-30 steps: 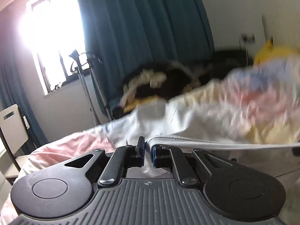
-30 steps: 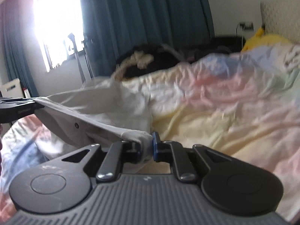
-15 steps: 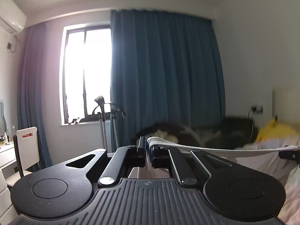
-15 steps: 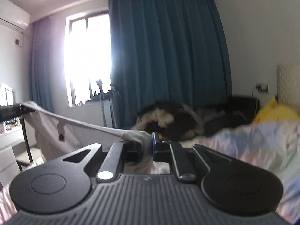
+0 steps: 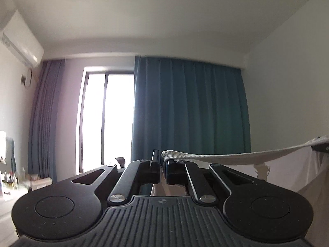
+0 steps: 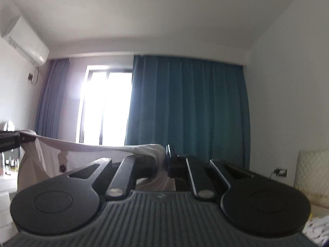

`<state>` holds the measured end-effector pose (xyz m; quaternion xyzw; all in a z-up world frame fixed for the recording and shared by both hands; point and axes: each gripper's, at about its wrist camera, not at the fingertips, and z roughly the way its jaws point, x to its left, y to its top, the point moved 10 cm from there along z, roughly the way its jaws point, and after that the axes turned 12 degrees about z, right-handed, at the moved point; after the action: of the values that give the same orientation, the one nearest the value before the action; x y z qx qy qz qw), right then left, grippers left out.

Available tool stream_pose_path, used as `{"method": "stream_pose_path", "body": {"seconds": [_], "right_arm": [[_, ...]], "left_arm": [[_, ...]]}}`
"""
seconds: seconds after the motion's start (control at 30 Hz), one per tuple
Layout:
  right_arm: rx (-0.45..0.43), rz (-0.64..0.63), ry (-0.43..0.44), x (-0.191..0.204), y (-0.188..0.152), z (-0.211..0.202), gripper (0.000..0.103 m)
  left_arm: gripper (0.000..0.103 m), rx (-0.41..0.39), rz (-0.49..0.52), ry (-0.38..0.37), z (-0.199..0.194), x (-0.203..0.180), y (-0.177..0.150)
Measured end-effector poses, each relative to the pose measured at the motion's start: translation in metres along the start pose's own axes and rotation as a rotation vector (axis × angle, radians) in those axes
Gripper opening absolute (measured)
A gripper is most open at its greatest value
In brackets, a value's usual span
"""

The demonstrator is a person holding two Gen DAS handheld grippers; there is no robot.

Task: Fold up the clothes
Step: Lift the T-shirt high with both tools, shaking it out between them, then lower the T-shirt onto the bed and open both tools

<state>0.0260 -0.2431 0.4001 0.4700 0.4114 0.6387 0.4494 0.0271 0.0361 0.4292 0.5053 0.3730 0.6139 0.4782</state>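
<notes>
White garment [image 5: 236, 157] strung taut in mid-air, ribbed edge pinched in left tool [image 5: 162, 164], far end clamped in right tool [image 6: 166, 160]. Soft, light, floppy; best gripped at hems. Blue curtain [image 5: 189, 113] behind.

A: Where does the left camera sit?

B: Right behind the left gripper [image 5: 162, 164]. It looks along the fingers and a bit up, at the blue curtain [image 5: 189, 111] and the window [image 5: 107, 121].

A: And the right one?

B: Same, behind the right gripper [image 6: 165, 160]. Both see the curtain, window, ceiling and the white garment [image 6: 86, 147] between them.
</notes>
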Motion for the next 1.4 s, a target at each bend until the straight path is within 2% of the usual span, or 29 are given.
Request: {"method": "stream_pose_path", "body": {"seconds": [0.2, 0.3, 0.43, 0.53, 0.63, 0.77, 0.97, 1.2, 1.3, 1.4], "right_arm": [[-0.082, -0.015, -0.025, 0.012, 0.075, -0.006, 0.011], [-0.101, -0.014, -0.038, 0.014, 0.099, -0.002, 0.011], [-0.079, 0.022, -0.041, 0.007, 0.105, 0.021, 0.011], [-0.045, 0.033, -0.05, -0.002, 0.091, 0.047, 0.011], [0.007, 0.044, -0.063, -0.016, 0.061, 0.083, 0.011], [0.07, 0.033, -0.09, -0.036, -0.005, 0.143, 0.011], [0.157, 0.026, -0.14, -0.082, -0.138, 0.244, 0.011], [0.319, 0.044, -0.197, -0.152, -0.338, 0.363, 0.011], [0.416, 0.061, -0.211, -0.181, -0.426, 0.409, 0.011], [0.503, 0.072, -0.203, -0.202, -0.502, 0.443, 0.011]], "left_arm": [[0.006, -0.055, -0.015, -0.004, -0.009, 0.013, 0.061], [0.007, -0.059, -0.019, -0.011, -0.002, 0.015, 0.074], [0.007, -0.034, 0.0, -0.009, 0.023, 0.012, 0.068], [0.007, 0.005, -0.006, -0.016, 0.051, 0.002, 0.04], [0.007, 0.059, -0.018, -0.029, 0.091, -0.01, 0.002], [0.008, 0.15, -0.044, -0.06, 0.155, -0.036, -0.071], [0.008, 0.283, -0.102, -0.131, 0.263, -0.08, -0.219], [0.008, 0.432, -0.133, -0.176, 0.382, -0.152, -0.424], [0.008, 0.509, -0.154, -0.202, 0.42, -0.17, -0.505], [0.008, 0.61, -0.165, -0.225, 0.449, -0.19, -0.574]]}}
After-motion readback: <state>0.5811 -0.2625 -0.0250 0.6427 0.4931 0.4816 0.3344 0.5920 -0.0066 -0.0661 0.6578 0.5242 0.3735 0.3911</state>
